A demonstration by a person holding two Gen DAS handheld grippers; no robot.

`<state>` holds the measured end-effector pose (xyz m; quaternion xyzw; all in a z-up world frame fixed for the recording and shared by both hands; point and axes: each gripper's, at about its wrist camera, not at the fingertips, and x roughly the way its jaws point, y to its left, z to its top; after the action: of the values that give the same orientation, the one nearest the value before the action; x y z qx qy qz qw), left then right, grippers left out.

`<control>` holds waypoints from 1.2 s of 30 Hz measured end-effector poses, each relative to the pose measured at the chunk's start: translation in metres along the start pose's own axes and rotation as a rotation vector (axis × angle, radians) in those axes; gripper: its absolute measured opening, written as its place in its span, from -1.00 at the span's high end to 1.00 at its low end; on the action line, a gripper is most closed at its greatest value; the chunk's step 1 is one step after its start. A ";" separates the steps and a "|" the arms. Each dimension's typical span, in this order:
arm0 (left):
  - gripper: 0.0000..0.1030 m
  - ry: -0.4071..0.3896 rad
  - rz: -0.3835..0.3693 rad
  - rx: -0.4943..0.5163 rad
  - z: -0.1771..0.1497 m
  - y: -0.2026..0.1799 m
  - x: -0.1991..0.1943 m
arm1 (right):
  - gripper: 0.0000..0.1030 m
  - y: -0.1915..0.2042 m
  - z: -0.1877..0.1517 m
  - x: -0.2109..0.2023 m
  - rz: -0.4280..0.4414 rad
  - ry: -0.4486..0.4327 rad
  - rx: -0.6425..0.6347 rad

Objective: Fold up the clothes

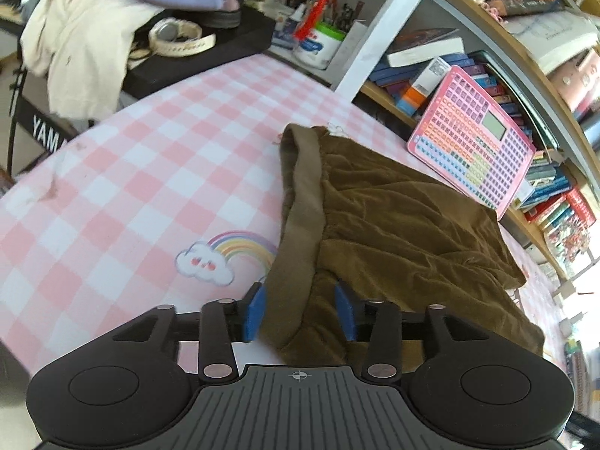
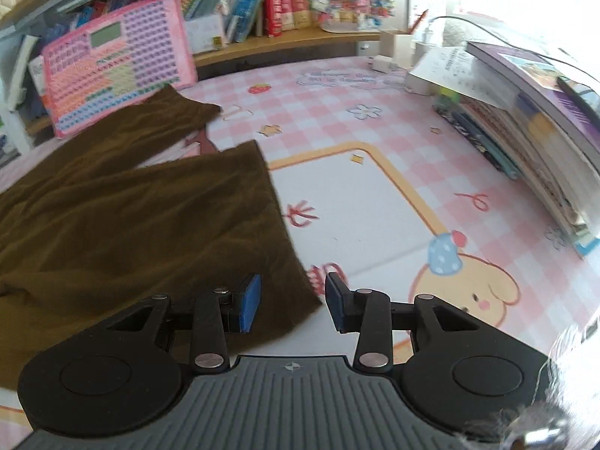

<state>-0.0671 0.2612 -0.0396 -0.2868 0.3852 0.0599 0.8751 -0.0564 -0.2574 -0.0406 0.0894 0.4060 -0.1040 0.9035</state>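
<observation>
Hovering w/ both claws released over brown shorts (image 1: 393,202) on pink checked mat (image 1: 131,172). My left gripper (image 1: 300,309) straddles waistband (image 1: 303,202) at 12 o'clock; right gripper (image 2: 292,305) brackets a leg hem corner (image 2: 296,292), shorts spreading toward 10 o'clock.

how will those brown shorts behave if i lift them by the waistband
Probably floppy: the brown shorts lie wrinkled and flat on the checked mat, so the legs should droop. The velvety nap likely grips the blue pads rather than slipping. Likely light.
</observation>
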 end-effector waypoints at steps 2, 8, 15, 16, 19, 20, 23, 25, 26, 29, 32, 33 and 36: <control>-0.03 0.020 -0.013 -0.061 -0.002 0.010 -0.003 | 0.33 -0.002 -0.003 0.004 -0.008 0.025 0.008; 0.04 0.023 -0.061 -0.229 -0.010 0.028 -0.001 | 0.37 -0.001 -0.009 0.004 -0.017 0.047 -0.027; 0.78 -0.080 -0.064 -0.143 -0.003 0.009 0.000 | 0.44 0.009 -0.010 0.002 -0.042 0.053 -0.089; 0.83 -0.095 -0.064 -0.130 -0.003 0.006 0.001 | 0.44 0.010 -0.011 0.002 -0.042 0.052 -0.094; 0.83 -0.125 -0.060 -0.097 -0.001 0.000 0.002 | 0.47 0.015 -0.012 0.001 -0.028 0.050 -0.103; 0.82 -0.117 -0.051 -0.090 -0.001 0.000 0.003 | 0.47 0.017 -0.013 0.000 -0.024 0.050 -0.105; 0.82 -0.090 -0.023 -0.070 -0.002 0.003 0.007 | 0.47 0.021 -0.015 -0.001 -0.010 0.048 -0.114; 0.80 -0.072 -0.005 -0.056 -0.002 0.004 0.010 | 0.47 0.025 -0.016 -0.002 -0.003 0.046 -0.120; 0.80 -0.064 0.004 -0.049 -0.003 0.005 0.011 | 0.47 0.025 -0.016 -0.002 -0.007 0.042 -0.125; 0.80 -0.037 0.031 -0.029 -0.003 0.007 0.015 | 0.47 0.022 -0.015 0.000 -0.023 0.033 -0.133; 0.71 -0.011 0.058 -0.009 -0.004 0.010 0.019 | 0.47 0.018 -0.012 0.002 -0.045 0.029 -0.129; 0.69 -0.006 0.060 0.001 -0.004 0.010 0.020 | 0.47 0.019 -0.011 0.002 -0.045 0.033 -0.131; 0.64 -0.014 0.065 0.044 -0.002 0.007 0.016 | 0.48 0.021 -0.009 0.004 -0.052 0.033 -0.143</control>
<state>-0.0591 0.2640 -0.0547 -0.2543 0.3895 0.0817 0.8814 -0.0550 -0.2349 -0.0479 0.0156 0.4295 -0.0965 0.8978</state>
